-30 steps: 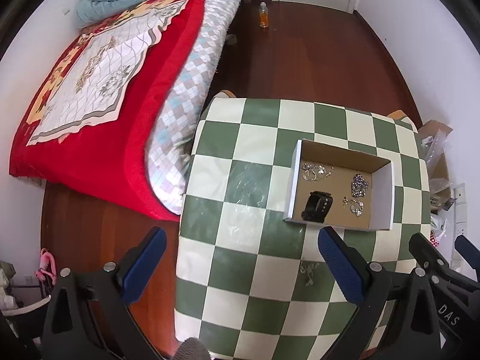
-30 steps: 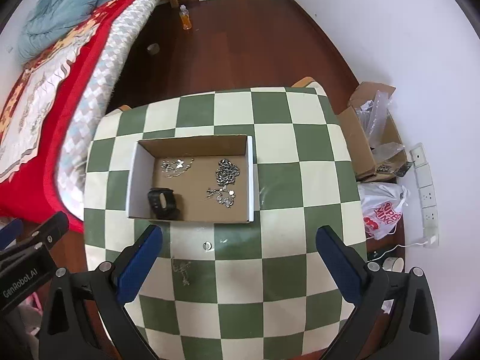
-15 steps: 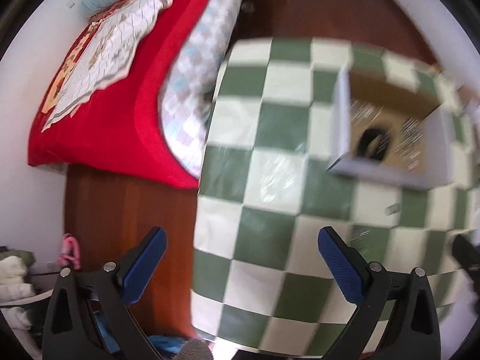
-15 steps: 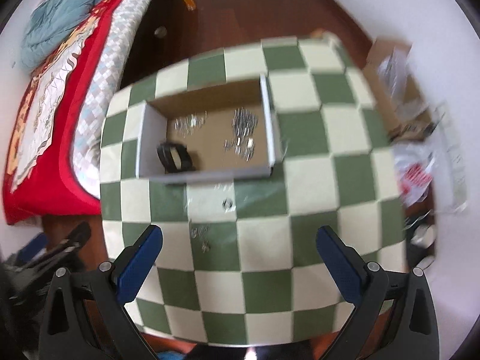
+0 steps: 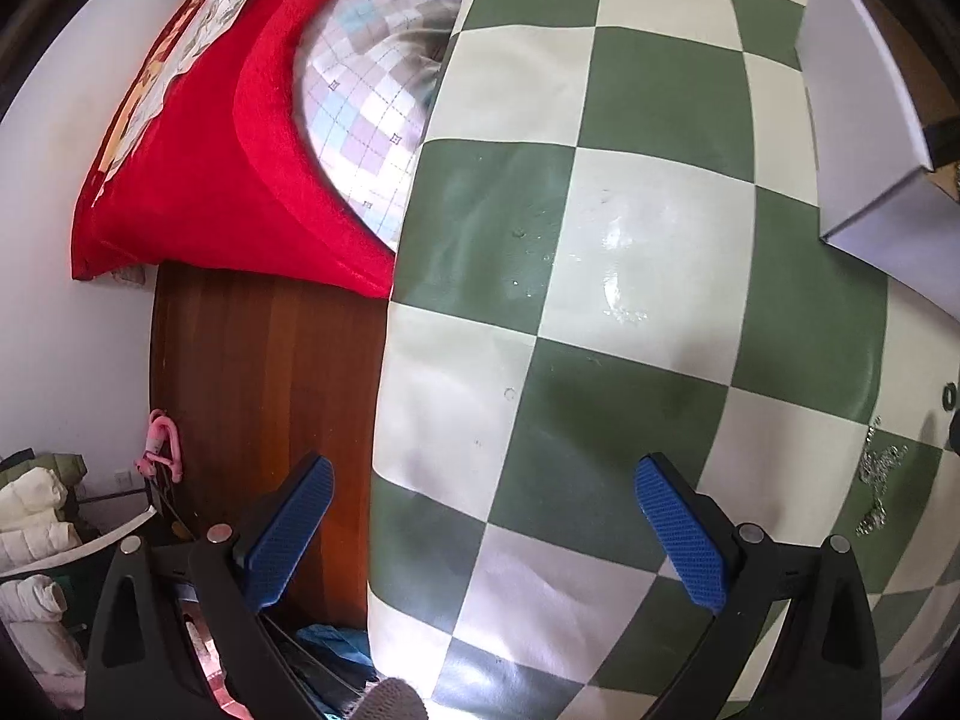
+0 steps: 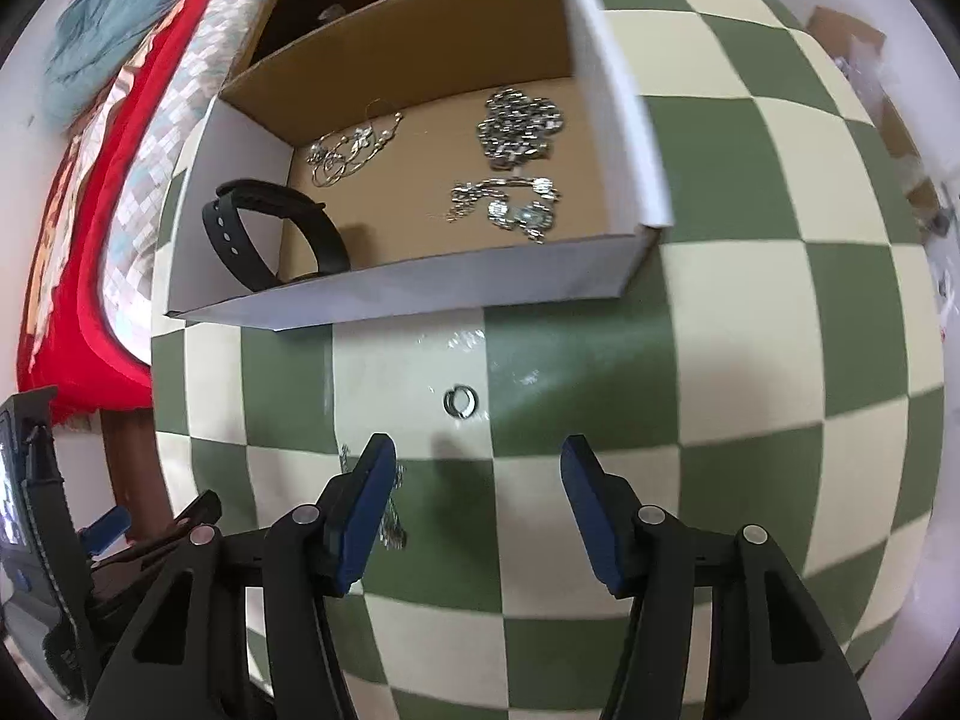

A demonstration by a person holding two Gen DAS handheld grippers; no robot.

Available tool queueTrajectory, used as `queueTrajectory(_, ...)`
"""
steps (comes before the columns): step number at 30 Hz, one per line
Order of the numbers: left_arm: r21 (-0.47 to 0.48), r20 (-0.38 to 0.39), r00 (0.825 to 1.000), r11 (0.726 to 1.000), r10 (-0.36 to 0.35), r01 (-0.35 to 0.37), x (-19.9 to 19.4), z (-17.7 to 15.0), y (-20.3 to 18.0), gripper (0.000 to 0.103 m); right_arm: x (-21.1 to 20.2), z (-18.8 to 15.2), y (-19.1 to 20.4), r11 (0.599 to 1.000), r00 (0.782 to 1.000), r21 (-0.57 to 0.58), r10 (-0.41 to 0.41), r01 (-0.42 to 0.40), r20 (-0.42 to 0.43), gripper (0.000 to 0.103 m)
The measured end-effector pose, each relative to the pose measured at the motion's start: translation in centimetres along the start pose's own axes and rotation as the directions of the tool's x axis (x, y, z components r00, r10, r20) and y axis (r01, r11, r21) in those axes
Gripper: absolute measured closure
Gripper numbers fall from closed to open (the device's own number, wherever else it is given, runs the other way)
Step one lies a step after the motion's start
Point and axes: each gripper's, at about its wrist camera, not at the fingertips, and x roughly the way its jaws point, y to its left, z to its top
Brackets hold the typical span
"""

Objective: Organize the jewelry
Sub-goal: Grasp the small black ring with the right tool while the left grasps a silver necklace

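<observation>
The green-and-cream checked bench cover (image 6: 708,324) looks like glossy, smooth vinyl, catching white glare. The shallow cardboard box (image 6: 408,288) is matt, brown inside and white outside. In it lie shiny silver metal chains (image 6: 519,126) and a matt black rubbery watch strap (image 6: 240,240). A small polished metal ring (image 6: 460,401) gleams. The dark wooden floor (image 5: 264,384) shines; the red bedspread (image 5: 252,180) is soft cloth.

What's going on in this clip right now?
A person is sorting jewelry into an open cardboard box on a checkered table. The box already holds a black watch and several silver chains. The right gripper, jaws open and empty, is low over the table just short of a small ring; a loose chain lies beside its left finger. The left gripper hangs open and empty near the table's edge.
</observation>
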Motion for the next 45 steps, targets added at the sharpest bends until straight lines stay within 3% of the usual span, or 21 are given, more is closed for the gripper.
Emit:
queueTrajectory(7, -0.005, -0.005, 1.000, 1.000, 0.017, -0.017, 0.6, 0.2, 0.0, 0.000, 1.5, 0.6, 2.6, 0.991, 0.996, -0.107, -0.079, 0.083, 0.037, 0.057)
queueTrajectory(9, -0.006, -0.008, 1.000, 1.000, 0.018, -0.018, 0.5, 0.4, -0.1, 0.000, 1.7, 0.4, 3.5, 0.978, 0.988, -0.150, -0.140, 0.147, 0.060, 0.067)
queueTrajectory(11, -0.007, -0.011, 1.000, 1.000, 0.017, -0.017, 0.4, 0.4, -0.3, 0.000, 1.8, 0.3, 3.7, 0.970, 0.985, -0.177, -0.158, 0.167, 0.065, 0.088)
queueTrajectory(12, -0.007, -0.009, 1.000, 1.000, 0.016, -0.016, 0.2, 0.3, -0.3, 0.000, 1.9, 0.2, 3.8, 0.967, 0.985, -0.188, -0.161, 0.170, 0.064, 0.091)
queueTrajectory(17, -0.002, -0.010, 1.000, 1.000, -0.003, 0.003, -0.9, 0.0, -1.1, 0.000, 1.6, -0.4, 2.9, 0.972, 0.988, -0.182, -0.140, 0.149, 0.062, 0.091)
queueTrajectory(21, -0.019, -0.022, 0.993, 0.993, -0.115, 0.114, -2.2, -0.4, -1.7, 0.001, 0.0, -0.8, 0.8, 0.987, 0.992, -0.118, -0.101, 0.109, 0.069, 0.092)
queueTrajectory(25, -0.066, -0.070, 0.952, 0.953, -0.299, 0.294, -3.0, -0.8, -3.2, 0.001, -1.5, -1.2, -2.2, 0.998, 0.997, -0.024, -0.055, 0.056, 0.048, 0.092)
queueTrajectory(28, -0.070, -0.093, 0.923, 0.927, -0.374, 0.369, -3.1, -0.8, -5.1, 0.003, -1.6, -1.5, -4.0, 0.998, 0.998, 0.022, -0.052, 0.052, 0.030, 0.092)
queueTrajectory(33, -0.031, -0.156, 0.892, 0.905, -0.424, 0.425, -2.5, -1.1, -8.7, 0.028, -1.2, -1.8, -6.1, 0.996, 0.999, 0.069, -0.052, 0.051, 0.012, 0.092)
queueTrajectory(36, 0.027, -0.185, 0.899, 0.913, -0.396, 0.408, -2.2, -1.7, -10.5, 0.052, -1.4, -1.9, -6.9, 0.994, 0.999, 0.096, -0.046, 0.044, 0.013, 0.092)
queueTrajectory(40, 0.080, -0.165, 0.922, 0.927, -0.351, 0.368, -2.6, -2.3, -11.6, 0.055, -1.7, -2.0, -7.7, 0.994, 1.000, 0.108, -0.022, 0.022, -0.003, 0.091)
queueTrajectory(41, 0.090, -0.155, 0.926, 0.928, -0.345, 0.361, -2.8, -2.5, -11.8, 0.063, -1.7, -2.0, -7.7, 0.994, 1.000, 0.109, -0.018, 0.018, -0.005, 0.091)
queueTrajectory(42, 0.095, -0.146, 0.927, 0.928, -0.345, 0.361, -3.0, -2.6, -11.9, 0.082, -1.7, -2.0, -7.8, 0.994, 1.000, 0.110, -0.013, 0.013, -0.007, 0.091)
queueTrajectory(43, 0.106, -0.144, 0.926, 0.925, -0.348, 0.364, -3.2, -2.8, -11.8, 0.095, -1.8, -2.0, -8.2, 0.994, 1.000, 0.110, -0.009, 0.009, -0.008, 0.091)
queueTrajectory(45, 0.112, -0.153, 0.921, 0.920, -0.358, 0.376, -3.0, -3.3, -11.6, 0.094, -1.9, -2.1, -8.4, 0.994, 1.000, 0.112, 0.008, -0.007, -0.013, 0.091)
